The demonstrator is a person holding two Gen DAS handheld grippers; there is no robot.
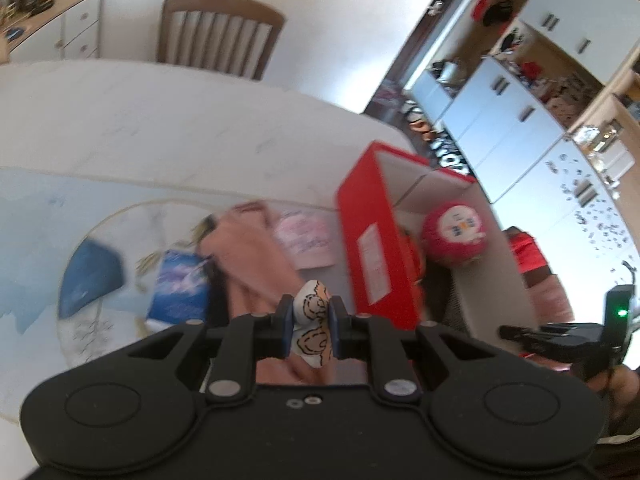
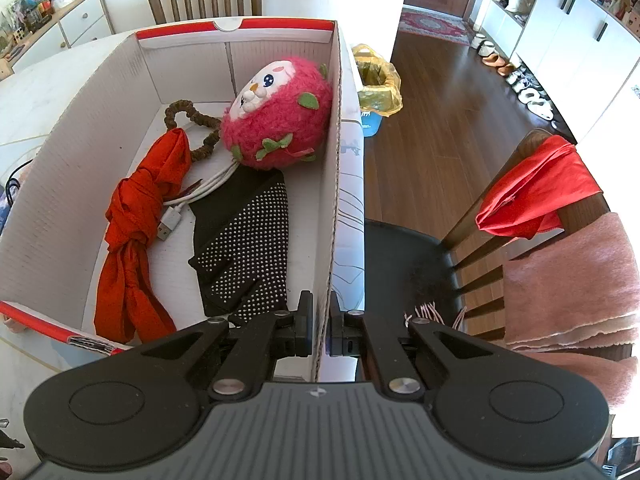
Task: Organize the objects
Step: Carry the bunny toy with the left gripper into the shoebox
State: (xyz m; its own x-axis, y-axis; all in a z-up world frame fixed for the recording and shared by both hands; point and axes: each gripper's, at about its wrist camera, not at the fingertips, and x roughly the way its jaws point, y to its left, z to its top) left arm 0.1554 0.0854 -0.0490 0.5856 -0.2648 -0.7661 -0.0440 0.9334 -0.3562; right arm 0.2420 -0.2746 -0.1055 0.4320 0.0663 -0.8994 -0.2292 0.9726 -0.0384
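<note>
White desk [image 2: 48, 80] carries our red-and-white box [image 2: 336, 128], set near the desk's right edge, with dark wood floor [image 2: 432, 152] open beyond it and chairs at the far and right sides. Our right tongs [image 2: 318, 330] are clamped on the box's right wall, one finger inside and one outside. A label shows on the box's red outer side in the left view, too blurred for us to read. Inside lie a pink plush toy [image 2: 280, 120], a knotted orange-red cloth [image 2: 136, 216], a black dotted cloth [image 2: 244, 248], a white USB cable [image 2: 172, 224] and a brown scrunchie [image 2: 180, 112]. Our left tongs [image 1: 310, 330] are closed on a small white printed cloth [image 1: 314, 312], held above the desk just left of the box, over pink cloth [image 1: 256, 256].
</note>
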